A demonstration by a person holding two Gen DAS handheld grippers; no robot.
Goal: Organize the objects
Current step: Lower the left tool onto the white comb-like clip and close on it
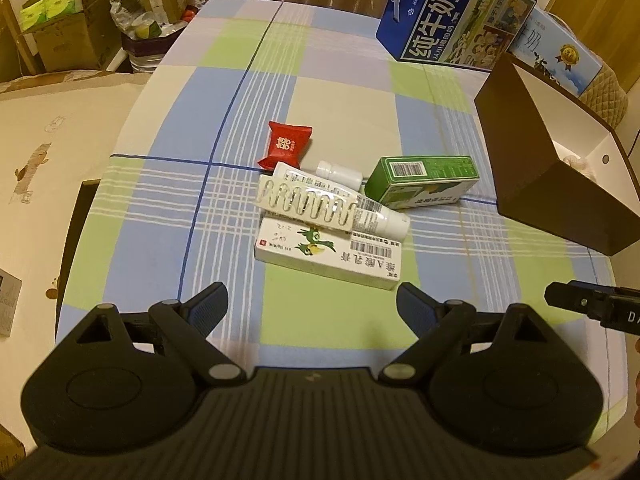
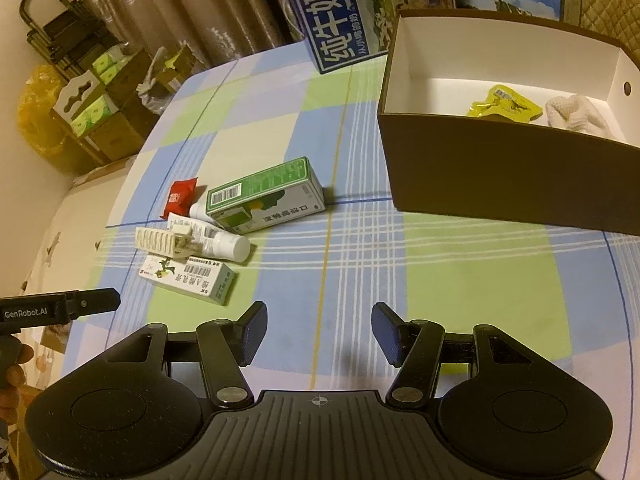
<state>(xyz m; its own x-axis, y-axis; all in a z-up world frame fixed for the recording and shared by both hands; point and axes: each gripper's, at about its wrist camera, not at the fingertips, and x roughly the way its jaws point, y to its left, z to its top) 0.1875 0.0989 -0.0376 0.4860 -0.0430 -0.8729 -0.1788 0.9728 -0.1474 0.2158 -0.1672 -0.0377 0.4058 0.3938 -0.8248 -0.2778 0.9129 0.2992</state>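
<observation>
Both my tools, left [image 1: 310, 306] and right [image 2: 319, 332], hover spread and empty at the counter's [image 1: 340, 80] near edge; the medicines [image 1: 332, 216] sit heaped mid-counter, awaiting the box [image 2: 500, 168] by the right edge.

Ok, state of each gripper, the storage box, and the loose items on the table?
Left gripper: open, empty.
Right gripper: open, empty.
Brown box: open-topped, holds a yellow packet and a white item.
Green carton: lying flat, closed.
White carton: lying flat, blister strip overlapping it.
Tube: lying flat, capped.
Red sachet: flat on cloth.
</observation>
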